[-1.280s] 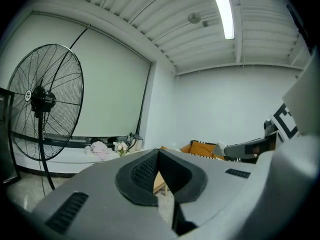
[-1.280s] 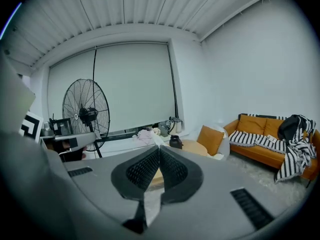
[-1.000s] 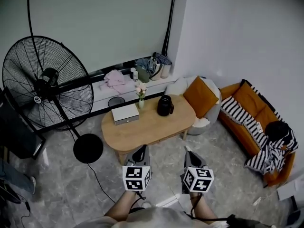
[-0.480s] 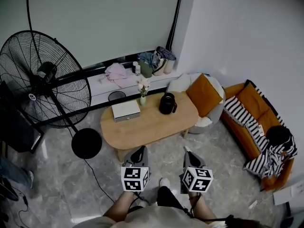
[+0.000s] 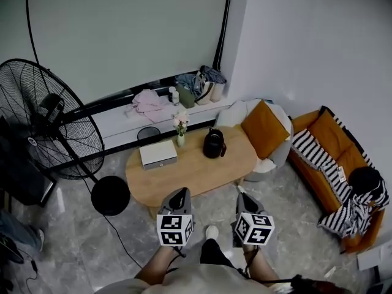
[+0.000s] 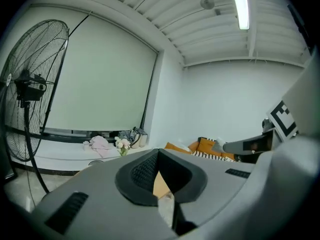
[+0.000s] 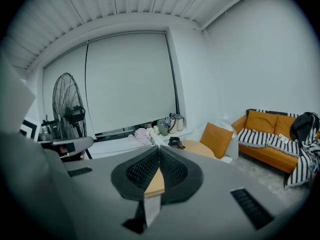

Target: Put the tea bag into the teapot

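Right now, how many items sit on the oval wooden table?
3 on the oval wooden table: a flat white box at its left end, a small vase of flowers at the far edge, a black teapot right of the vase. Smaller things may not show.

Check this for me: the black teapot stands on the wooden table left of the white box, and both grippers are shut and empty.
Not quite. In the head view the black teapot stands on the wooden table right of the white box, not left. The left gripper and the right gripper are indeed shut and empty.
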Demonstrator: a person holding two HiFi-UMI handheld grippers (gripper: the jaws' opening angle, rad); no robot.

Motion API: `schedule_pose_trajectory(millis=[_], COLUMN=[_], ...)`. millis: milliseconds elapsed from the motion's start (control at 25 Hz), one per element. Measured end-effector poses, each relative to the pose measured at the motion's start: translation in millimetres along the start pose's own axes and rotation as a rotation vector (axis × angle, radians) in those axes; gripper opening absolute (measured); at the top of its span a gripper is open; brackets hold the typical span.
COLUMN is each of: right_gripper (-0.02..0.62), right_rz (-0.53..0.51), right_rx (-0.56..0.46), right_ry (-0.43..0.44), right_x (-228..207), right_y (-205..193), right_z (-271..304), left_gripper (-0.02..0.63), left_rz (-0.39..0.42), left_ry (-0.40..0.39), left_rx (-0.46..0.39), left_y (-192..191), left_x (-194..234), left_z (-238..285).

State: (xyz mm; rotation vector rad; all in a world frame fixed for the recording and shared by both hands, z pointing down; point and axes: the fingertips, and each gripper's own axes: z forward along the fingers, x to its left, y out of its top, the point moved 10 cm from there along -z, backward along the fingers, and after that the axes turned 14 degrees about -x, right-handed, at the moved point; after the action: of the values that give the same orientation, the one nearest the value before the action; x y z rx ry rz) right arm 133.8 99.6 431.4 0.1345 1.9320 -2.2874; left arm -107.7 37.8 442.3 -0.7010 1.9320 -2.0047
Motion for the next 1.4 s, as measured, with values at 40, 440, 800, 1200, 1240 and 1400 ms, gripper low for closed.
schedule_pose_trajectory(millis=[40,440,800,1200,1240,1400], right_gripper=[0.034,0.034,0.034,0.034,0.034,0.034], right_rz=[0.0,0.003,0.026,0.025,0.023,0.002], right_rx=[-0.006,-0.029,-0.01,0.054,0.061,0.07], right_ry=[0.004,0.044,0.073,0.112,0.115,0.119], right_x=[-4.1,-49.4,-98.3,-126.5,-125.9,-120.9], right_y=[2.5,33.8,54.9,53.2,51.6,55.7], right_z=[8.6,97.1,174.9,240.6,246.9,270.4], left_gripper=[0.005,0.005,0.005,0.005,0.005,0.005], left_rz=[0.005,0.038,0.07,0.065,0.059,0.037], left_ry=[-0.003,0.015,0.042,0.124,0.125,0.124], left_rx=[-0.003,-0.007,0.025,0.042,0.048,0.068], left_y=[0.7,10.6,12.0,3.4,0.2,-6.2], left_x=[-0.2,-3.6,-13.2,-2.5,0.1,12.7], left_z=[10.1,111.0,193.0,244.6,248.2,271.3])
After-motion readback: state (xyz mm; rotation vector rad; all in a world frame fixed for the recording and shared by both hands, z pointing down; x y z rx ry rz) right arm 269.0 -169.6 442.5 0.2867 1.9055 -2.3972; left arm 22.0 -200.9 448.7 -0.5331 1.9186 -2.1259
